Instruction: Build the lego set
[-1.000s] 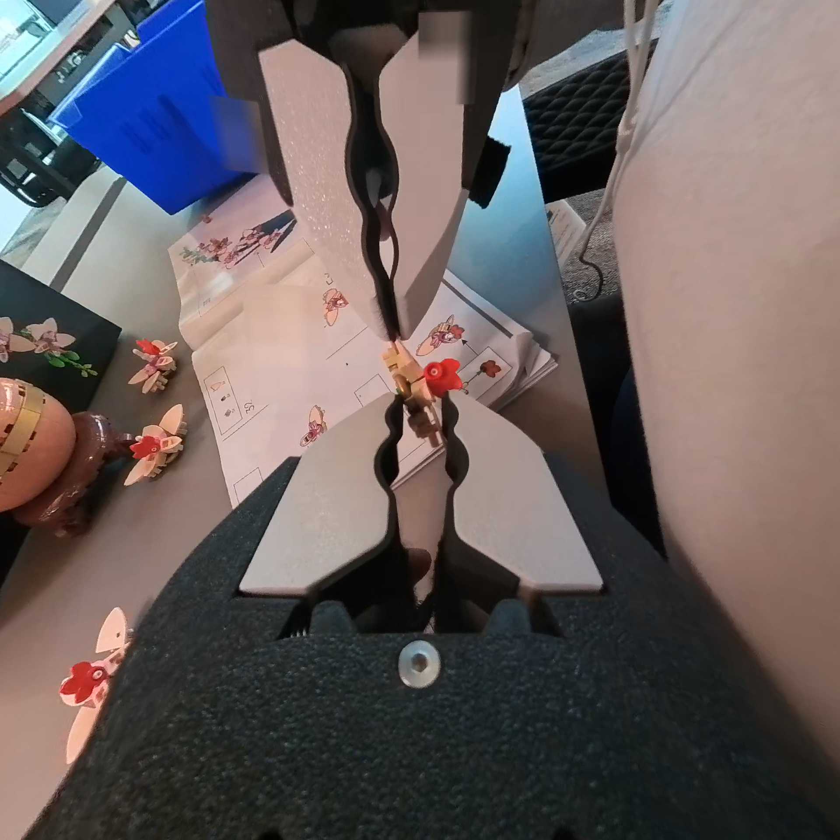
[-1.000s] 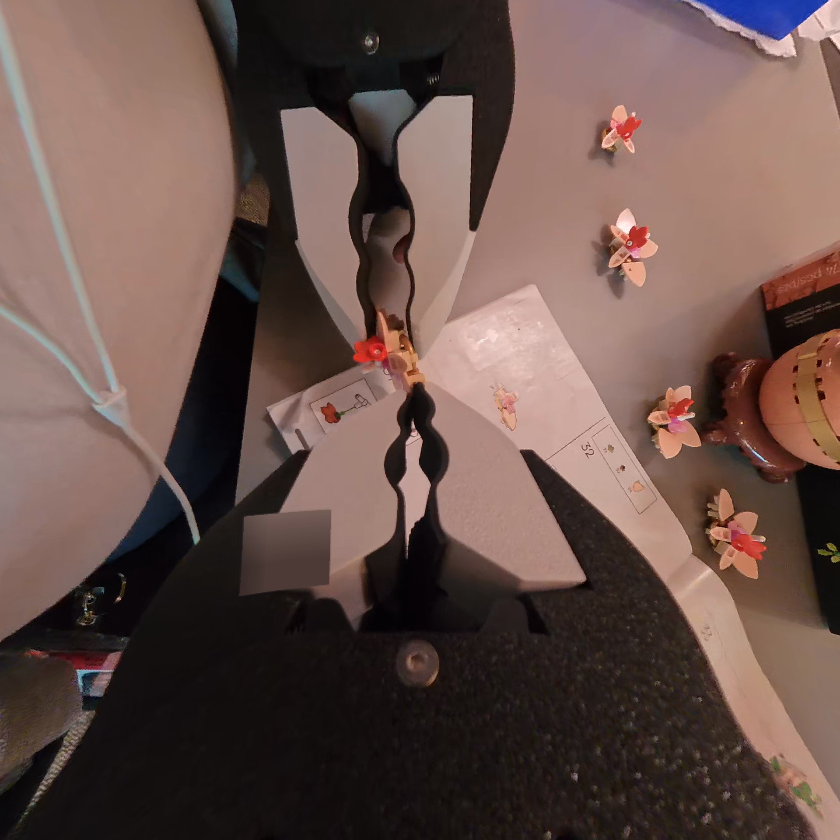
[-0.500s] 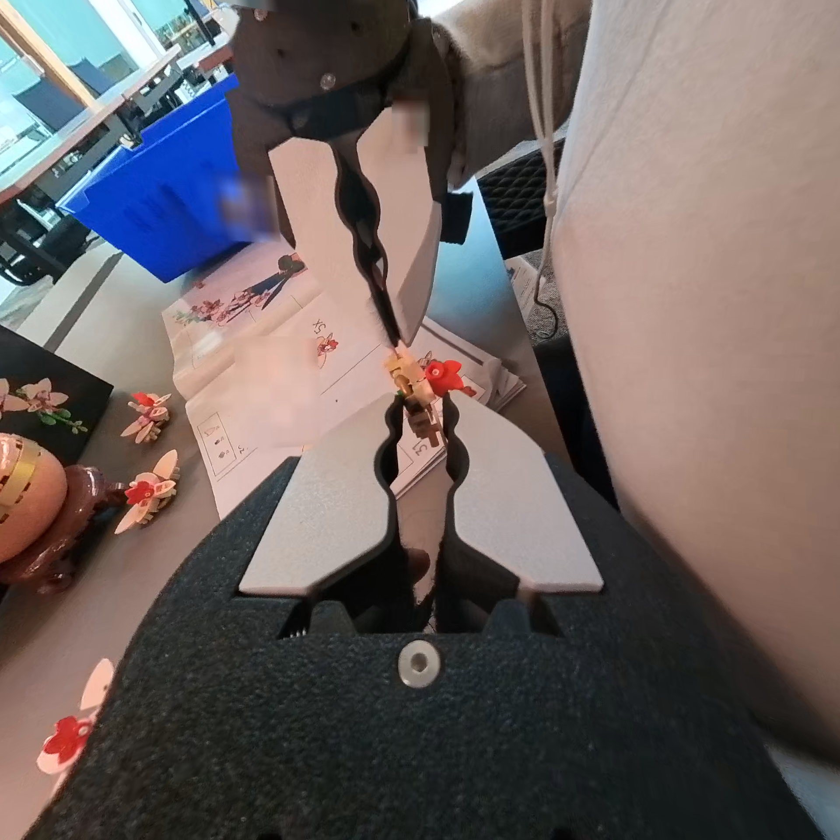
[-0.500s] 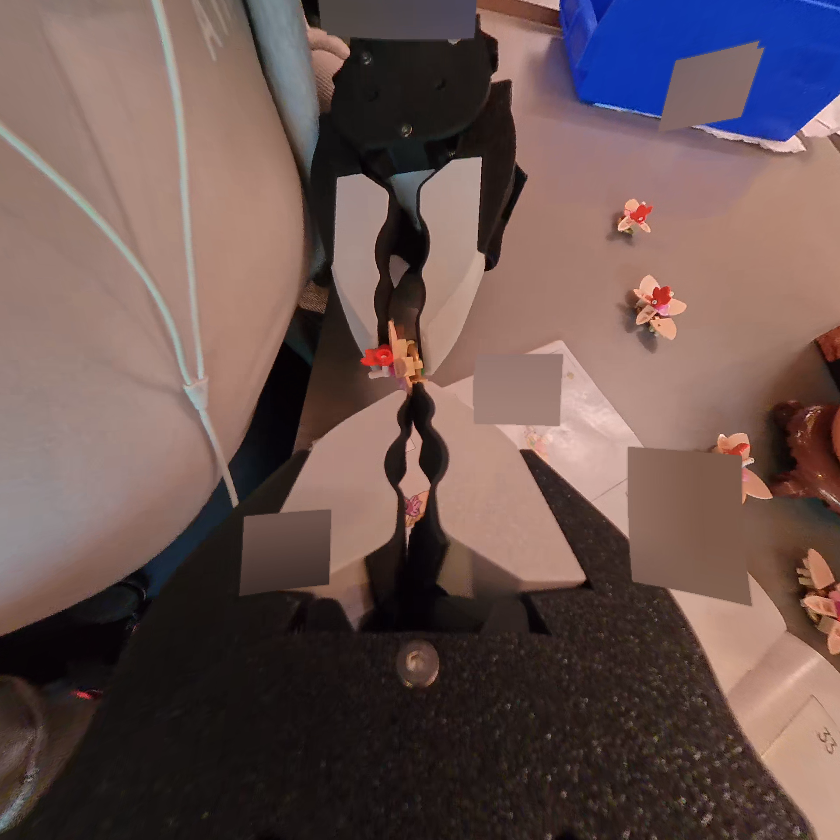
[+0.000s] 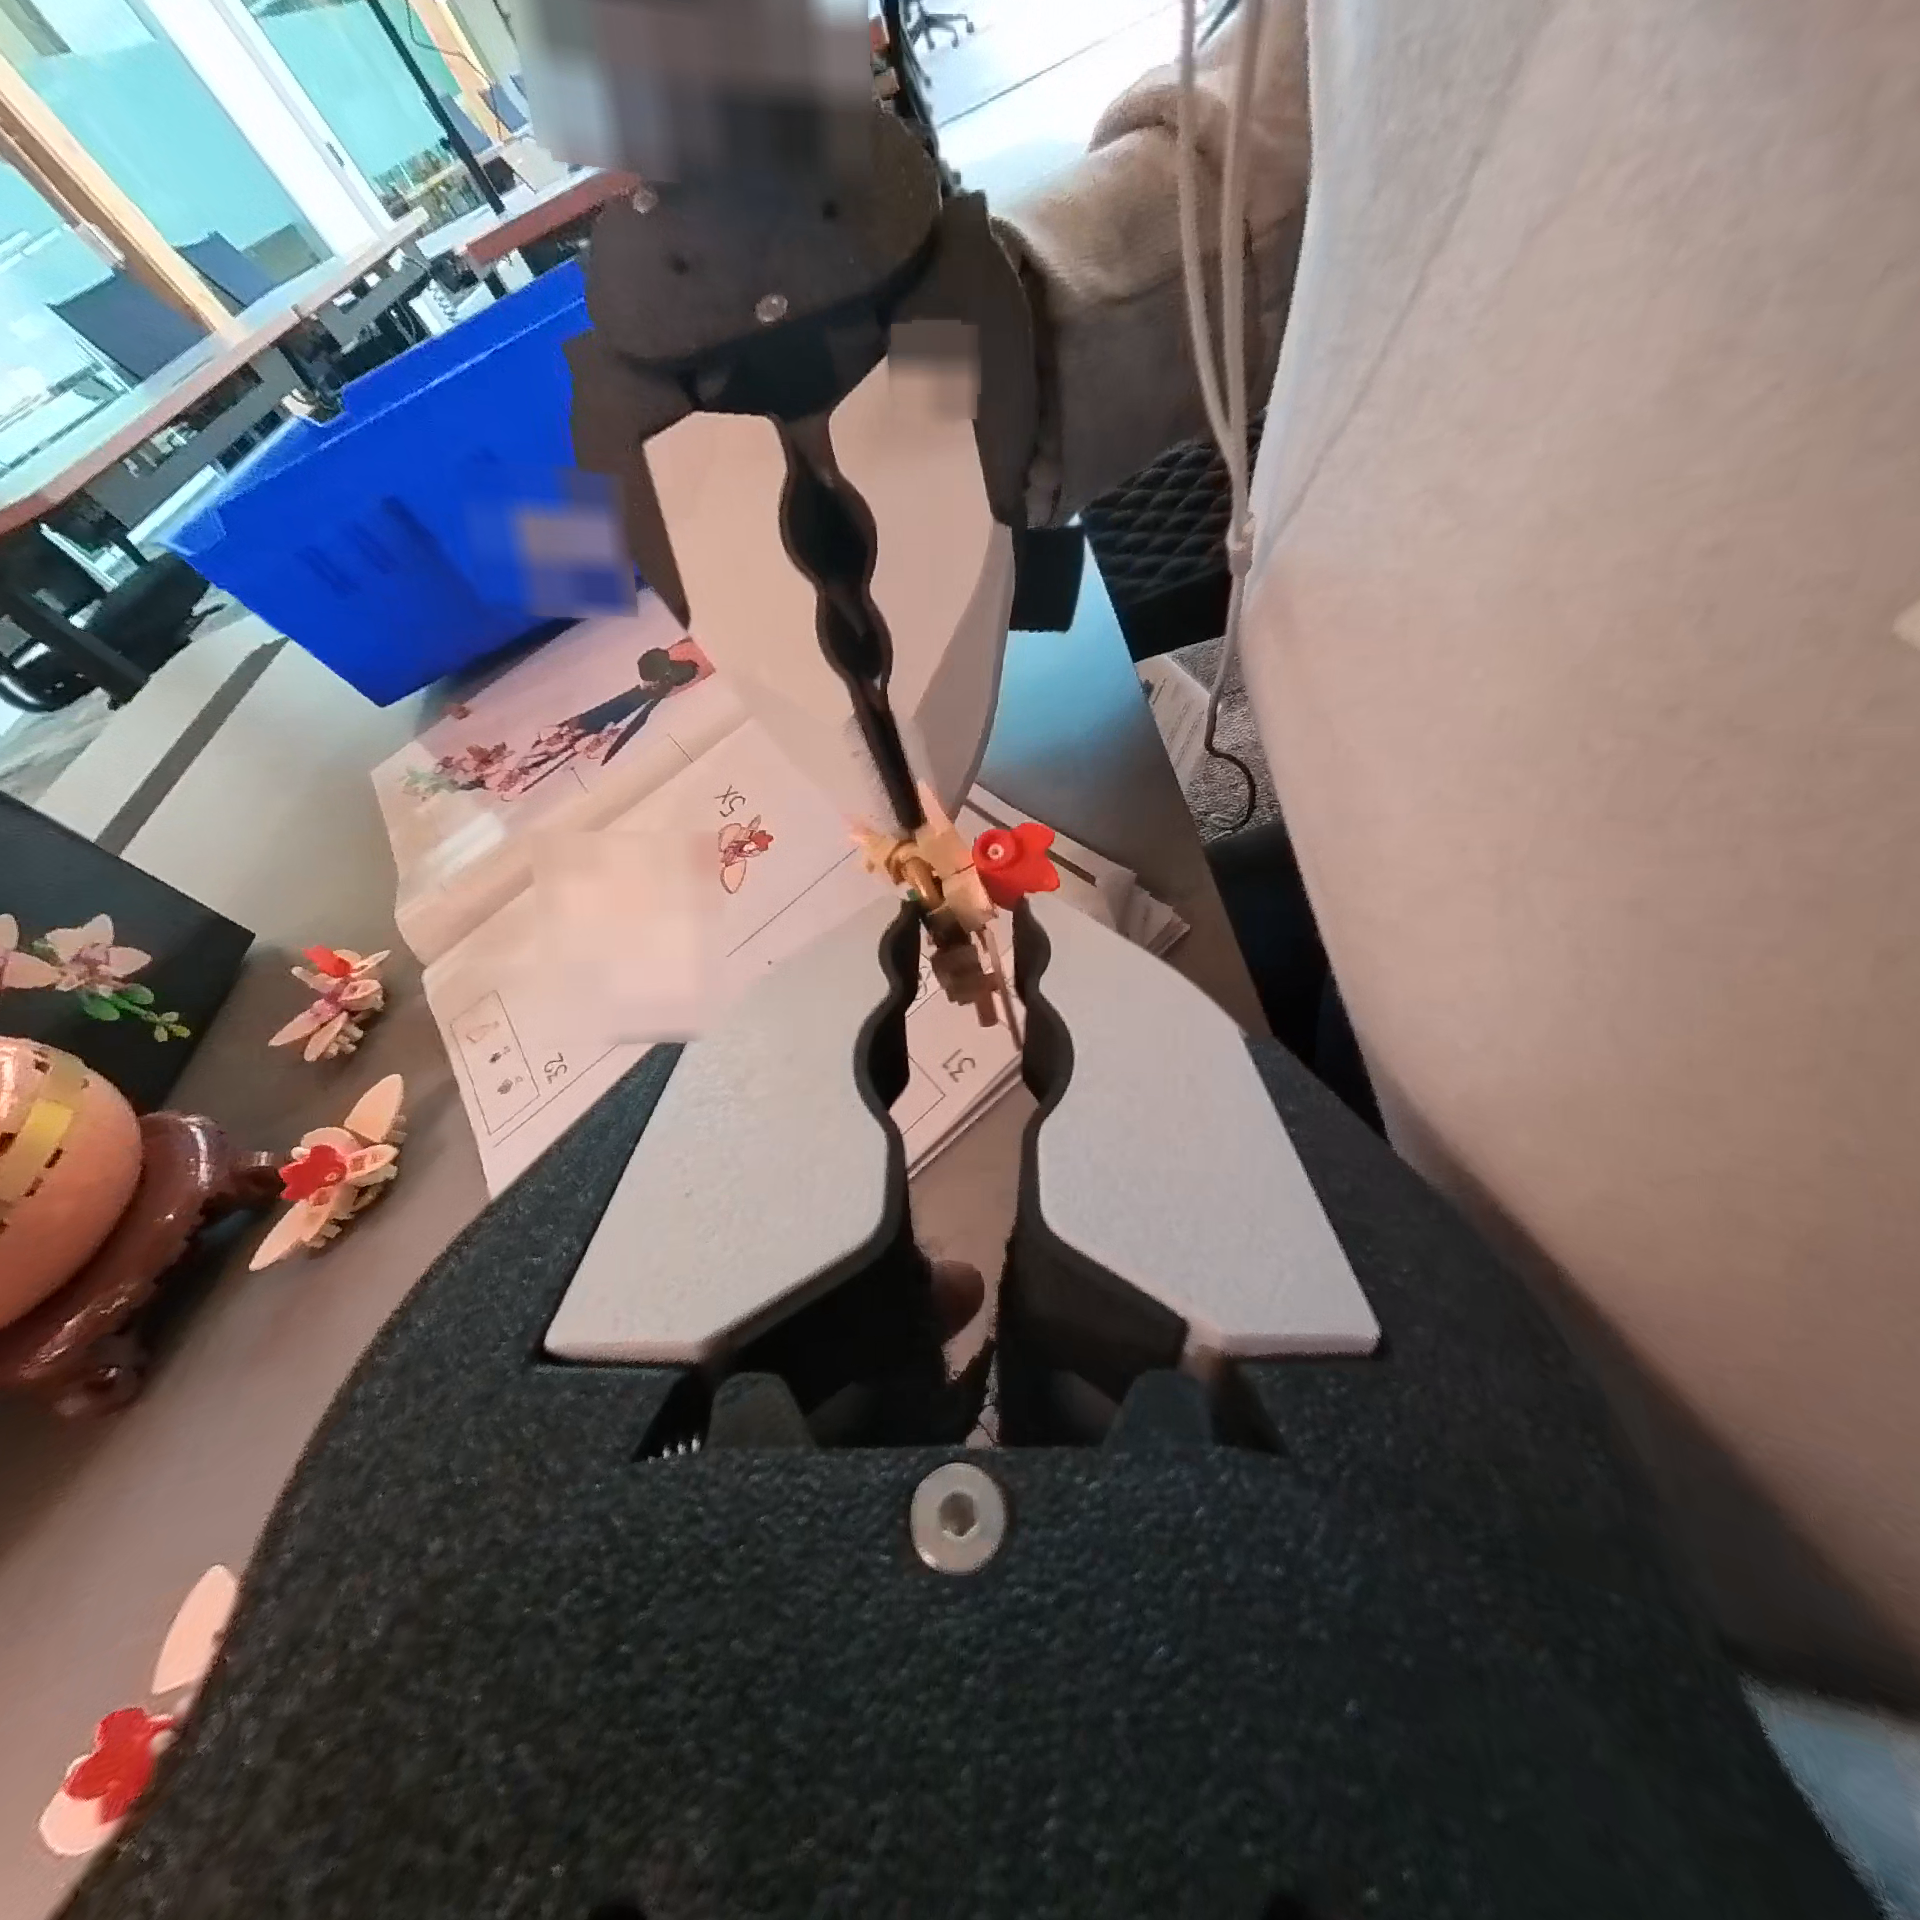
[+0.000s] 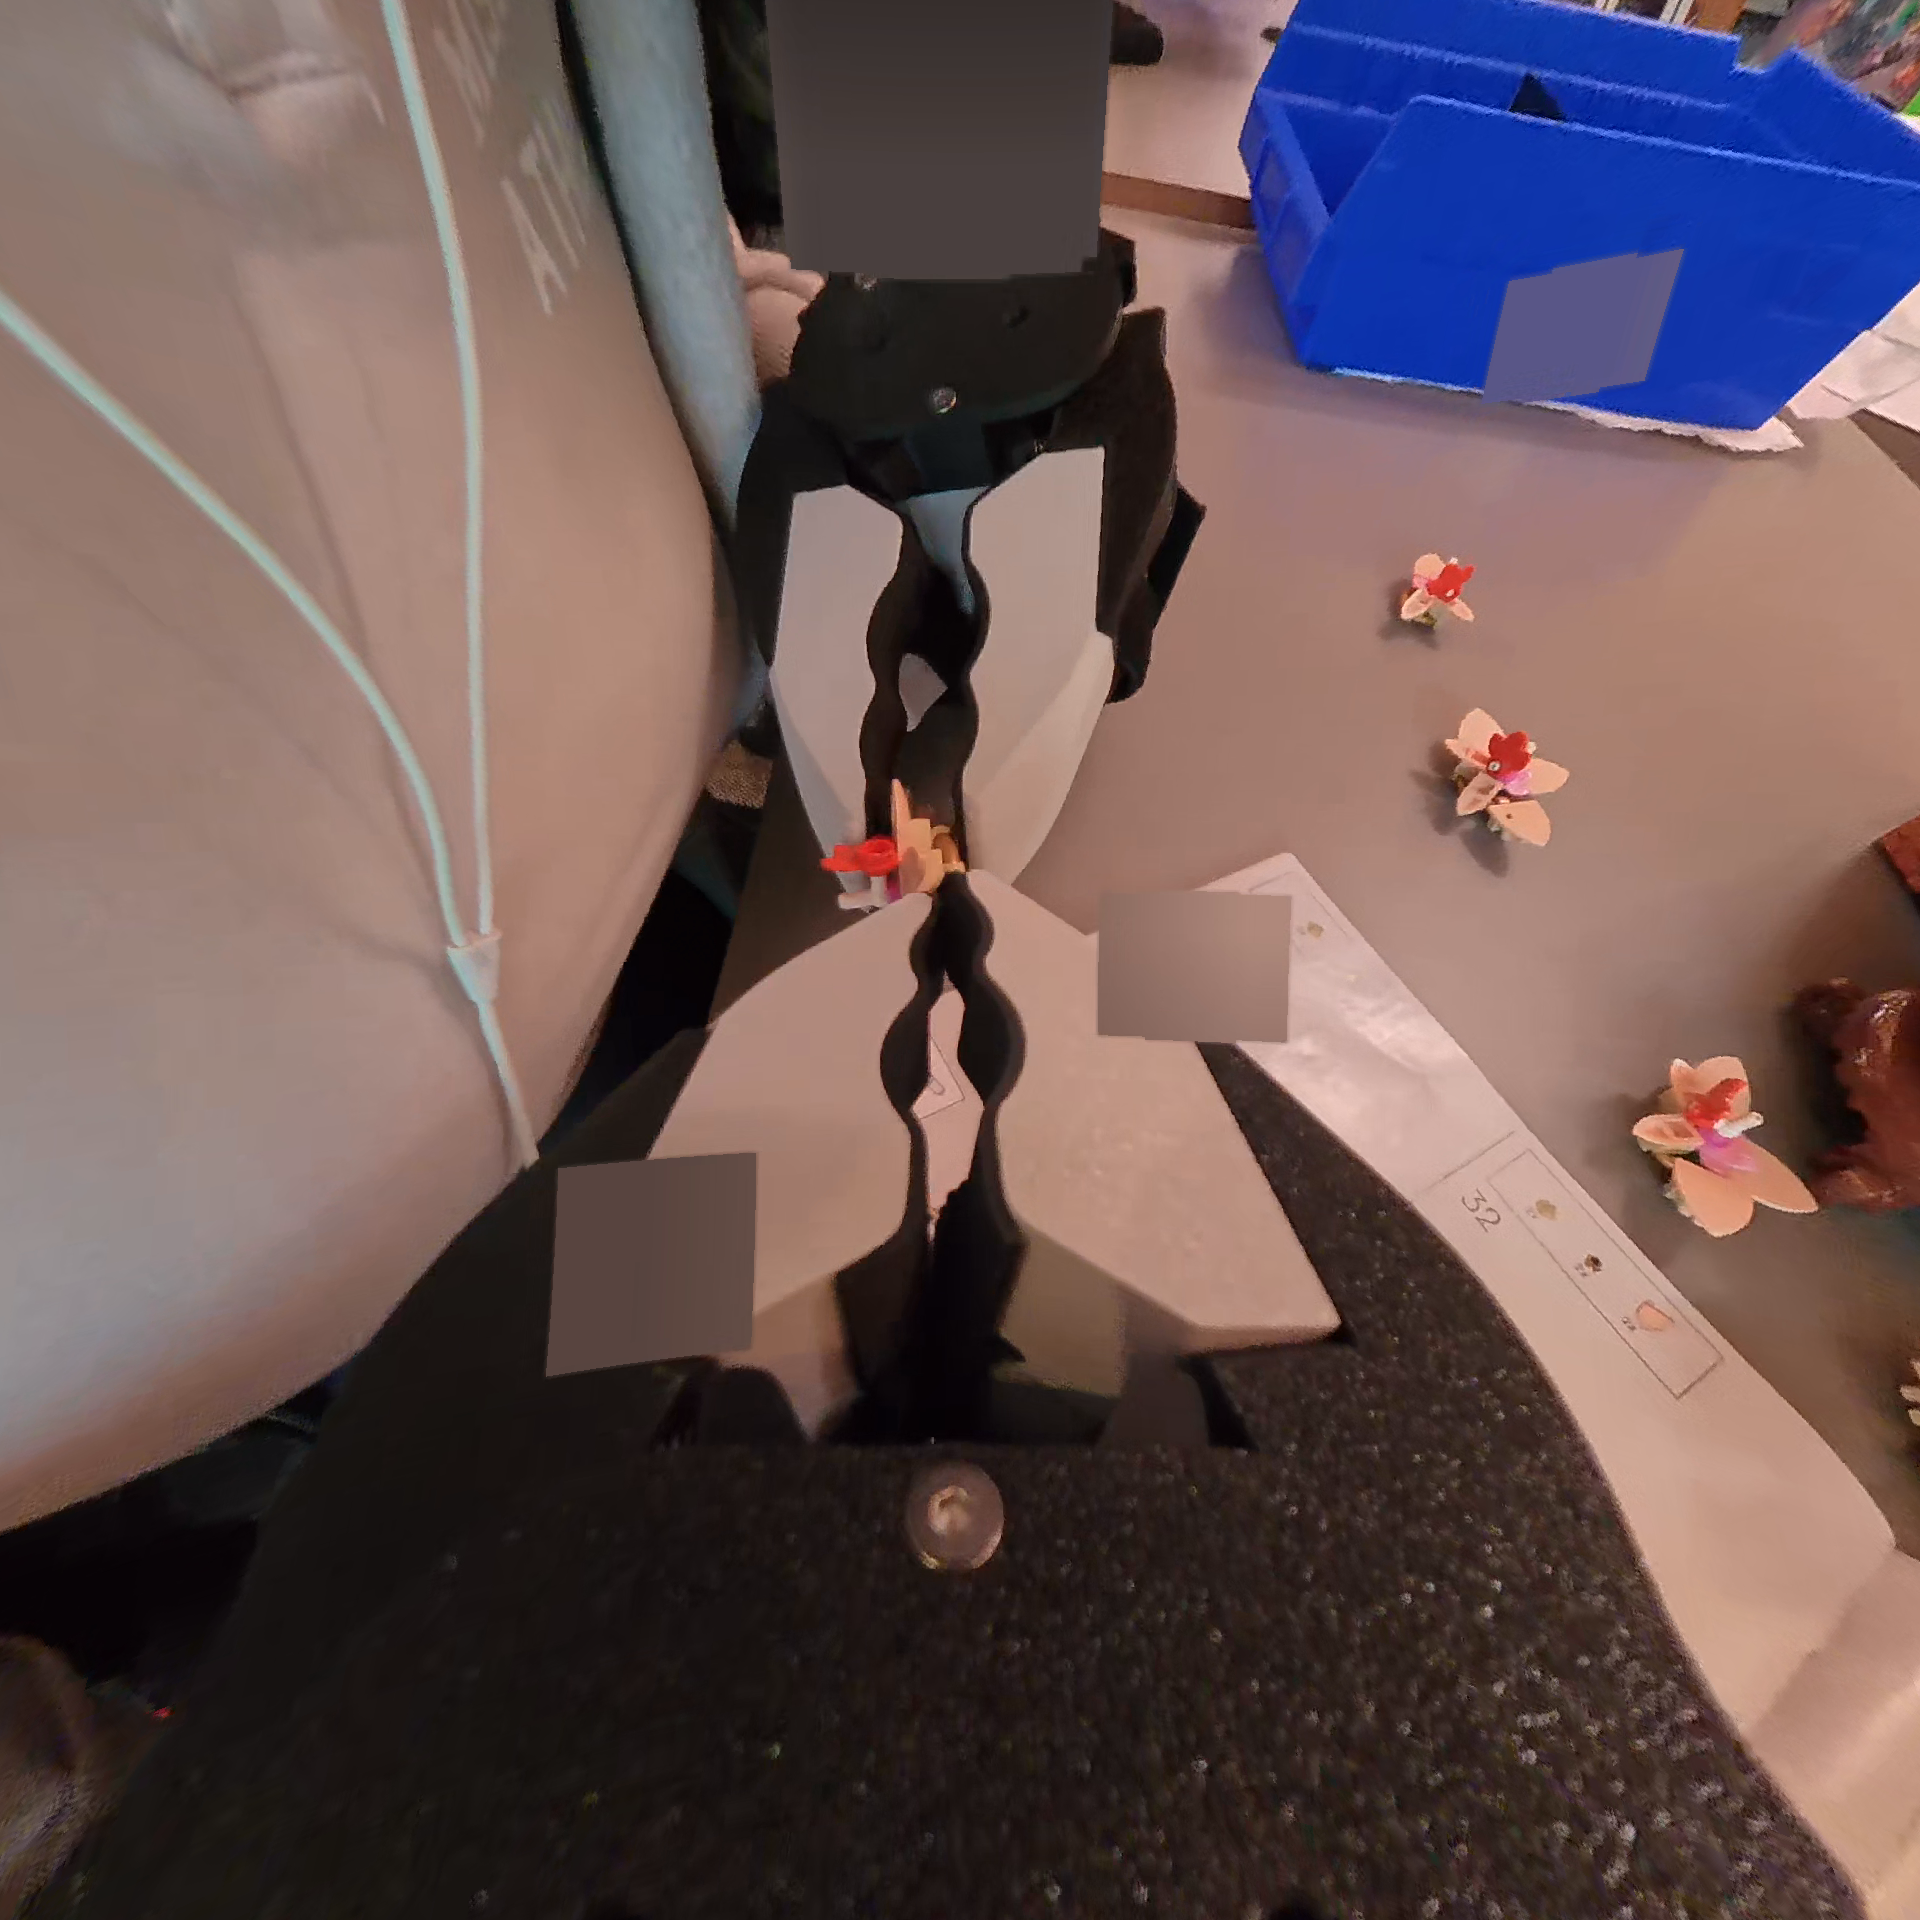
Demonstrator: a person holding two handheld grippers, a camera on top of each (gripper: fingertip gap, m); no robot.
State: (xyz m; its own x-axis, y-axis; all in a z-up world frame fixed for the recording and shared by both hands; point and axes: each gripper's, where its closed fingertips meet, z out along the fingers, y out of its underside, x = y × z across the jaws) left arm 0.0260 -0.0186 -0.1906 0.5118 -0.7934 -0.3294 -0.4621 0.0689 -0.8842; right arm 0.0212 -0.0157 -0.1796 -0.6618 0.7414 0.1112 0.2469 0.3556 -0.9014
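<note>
My left gripper (image 5: 961, 925) and right gripper (image 6: 940, 883) meet tip to tip in the air above the table (image 6: 1558, 499), each with its jaws pinched nearly together on the same small lego flower (image 5: 940, 883). The left jaws clamp its brown stem end; the right jaws, coming from the opposite side, close on the tan petal part. The flower's red blossom piece (image 5: 1013, 857) sticks out sideways toward my pale sweatshirt (image 5: 1558, 727).

Directly beneath the held flower lies the open instruction booklet (image 5: 623, 831), flat on the table. Beside it, well apart from one another, sit finished lego flowers (image 6: 1501, 774) with tan petals and red centres; four show in the left wrist view. Near them stands a pink egg-shaped vase (image 5: 52, 1174) on a brown base, partly cut off by the picture's edge. Farther back on the table rests a blue plastic bin (image 6: 1558, 208).
</note>
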